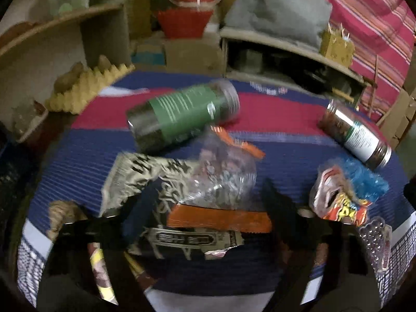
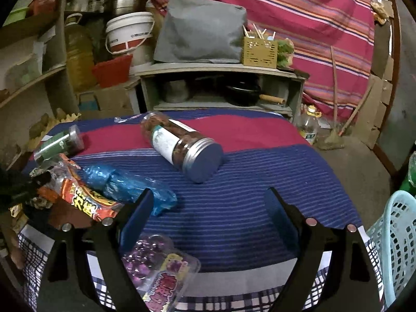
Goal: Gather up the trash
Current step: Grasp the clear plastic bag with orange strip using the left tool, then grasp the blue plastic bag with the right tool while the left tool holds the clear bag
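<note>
Left wrist view: I bring my left hand-held gripper (image 1: 208,202), jaws part-way apart, around the clear crumpled bag (image 1: 223,176) on the striped surface (image 1: 286,161). Right hand-held gripper (image 2: 210,208) hangs wide and empty beside the blue wrapper (image 2: 124,182), ready for it.

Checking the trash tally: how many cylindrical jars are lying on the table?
2. The green-label jar lies at the far left; the white-label jar with a metal lid lies farther right. Wrappers could hide more.
</note>
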The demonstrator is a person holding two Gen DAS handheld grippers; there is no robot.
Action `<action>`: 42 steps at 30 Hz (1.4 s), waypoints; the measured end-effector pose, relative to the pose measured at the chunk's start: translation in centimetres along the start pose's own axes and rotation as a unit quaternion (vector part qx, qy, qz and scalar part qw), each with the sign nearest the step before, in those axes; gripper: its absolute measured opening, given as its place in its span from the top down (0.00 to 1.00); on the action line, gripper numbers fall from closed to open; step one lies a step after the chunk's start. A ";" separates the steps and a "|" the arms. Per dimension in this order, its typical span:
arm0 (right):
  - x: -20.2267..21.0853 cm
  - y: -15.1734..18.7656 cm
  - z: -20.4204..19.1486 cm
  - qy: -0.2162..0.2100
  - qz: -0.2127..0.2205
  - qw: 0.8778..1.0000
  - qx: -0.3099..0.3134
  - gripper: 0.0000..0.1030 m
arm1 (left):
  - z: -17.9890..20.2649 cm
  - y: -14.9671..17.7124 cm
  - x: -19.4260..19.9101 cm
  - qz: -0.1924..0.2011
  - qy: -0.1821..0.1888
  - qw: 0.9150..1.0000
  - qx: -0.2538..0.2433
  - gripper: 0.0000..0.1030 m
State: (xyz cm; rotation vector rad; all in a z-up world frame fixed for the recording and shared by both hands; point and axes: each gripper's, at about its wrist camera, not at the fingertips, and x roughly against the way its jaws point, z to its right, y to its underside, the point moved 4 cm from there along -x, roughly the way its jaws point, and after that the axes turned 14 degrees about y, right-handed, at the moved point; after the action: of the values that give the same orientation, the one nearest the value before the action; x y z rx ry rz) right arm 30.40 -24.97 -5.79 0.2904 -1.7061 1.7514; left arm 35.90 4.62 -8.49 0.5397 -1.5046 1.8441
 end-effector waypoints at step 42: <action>-1.8 -0.9 -8.3 -0.105 -0.034 0.990 0.088 0.91 | 1.0 -1.5 7.2 0.062 -0.011 0.998 -0.022 0.44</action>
State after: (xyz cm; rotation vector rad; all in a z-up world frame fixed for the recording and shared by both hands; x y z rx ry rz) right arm 34.68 -17.68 -7.13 0.6229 -1.6638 1.8794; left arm 32.04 5.57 -2.24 0.4560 -1.6213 1.8999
